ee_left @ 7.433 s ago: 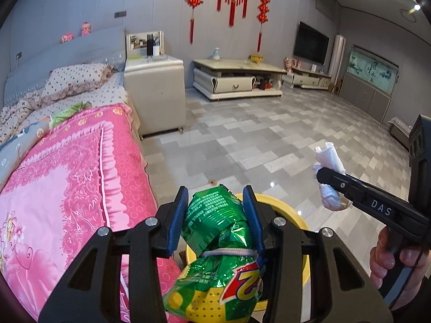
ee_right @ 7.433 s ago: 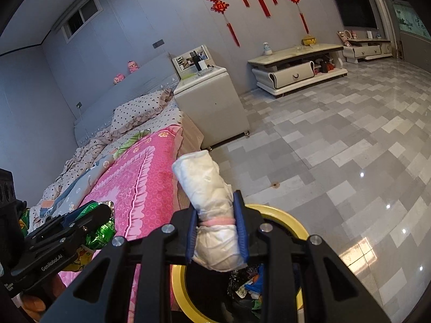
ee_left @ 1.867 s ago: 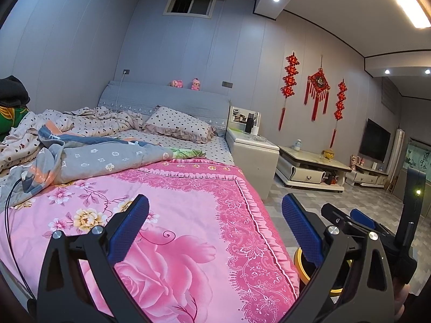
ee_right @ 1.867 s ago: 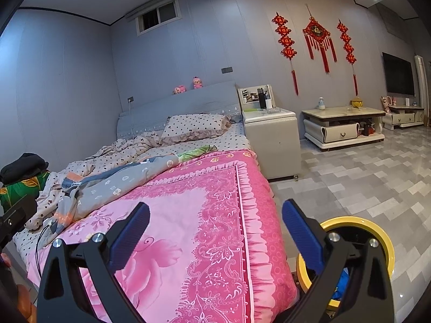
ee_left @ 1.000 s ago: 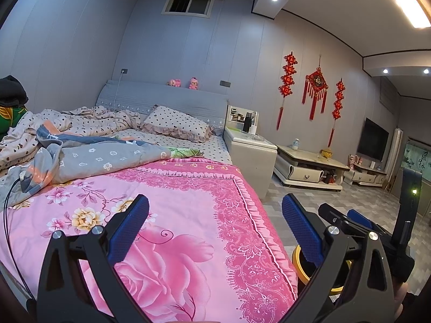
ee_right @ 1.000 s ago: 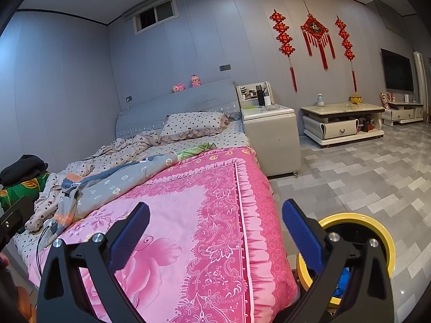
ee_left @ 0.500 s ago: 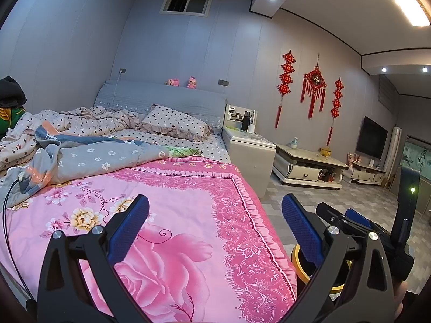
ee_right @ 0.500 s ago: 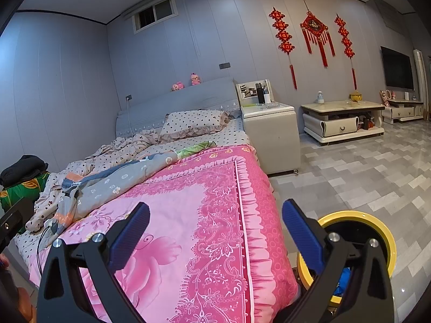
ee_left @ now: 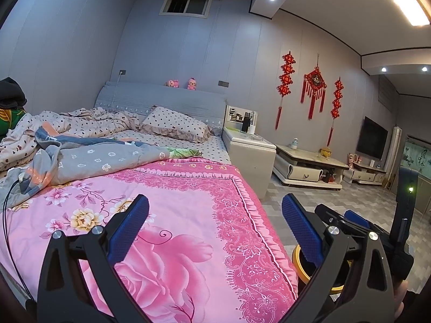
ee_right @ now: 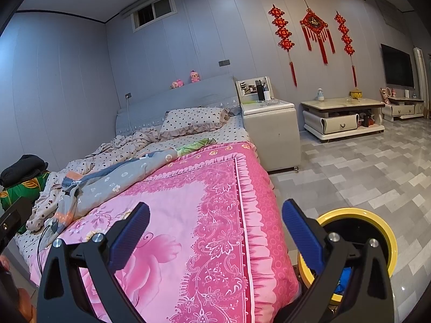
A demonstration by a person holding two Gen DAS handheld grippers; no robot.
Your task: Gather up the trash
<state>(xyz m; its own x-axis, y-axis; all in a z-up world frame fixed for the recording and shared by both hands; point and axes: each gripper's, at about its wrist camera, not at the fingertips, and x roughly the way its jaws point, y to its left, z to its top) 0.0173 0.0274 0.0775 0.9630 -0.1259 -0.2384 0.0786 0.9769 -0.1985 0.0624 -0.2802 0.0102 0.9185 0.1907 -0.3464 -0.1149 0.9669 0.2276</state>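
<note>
Left claw (ee_left: 215, 226) released, jaws spread wide, nothing between the blue pads (ee_left: 129, 226). It hangs over the pink quilt (ee_left: 172, 215) on the bed (ee_left: 161, 140), facing the headboard. Right claw (ee_right: 215, 228) also released, jaws wide apart, nothing gripped; it too sits over the pink quilt near the bed's foot-side corner.

Bin (ee_right: 377, 223): yellow rim, black inside, standing on the tiled floor (ee_right: 377, 161) just beside the bed's right edge. In the right wrist view it is low and right of the claw, partly hidden behind the right finger; some blue trash (ee_right: 344, 274) shows inside it, otherwise contents too dark to tell. In the left wrist view only a slice of the bin (ee_left: 299, 266) rim shows, behind the left claw's right finger and under the right claw (ee_left: 350, 218), which sits to the right.

No loose trash visible on the quilt between or ahead of either claw. Further up the bed: grey flowered blanket (ee_left: 89, 161) crumpled left of centre, dotted pillow (ee_left: 175, 123) by the headboard, dotted sheet bunched at left. A black cable (ee_left: 6, 210) runs along the bed's left edge.

Nightstand (ee_right: 272, 123) stands right of the bed with a dark bottle (ee_right: 260, 90) on top. Low desk (ee_right: 342, 115) past it along the wall, red knot hangings (ee_right: 313, 27) above. TV (ee_right: 397, 66) at far right. Two pink dolls (ee_left: 183, 83) on the headboard.
</note>
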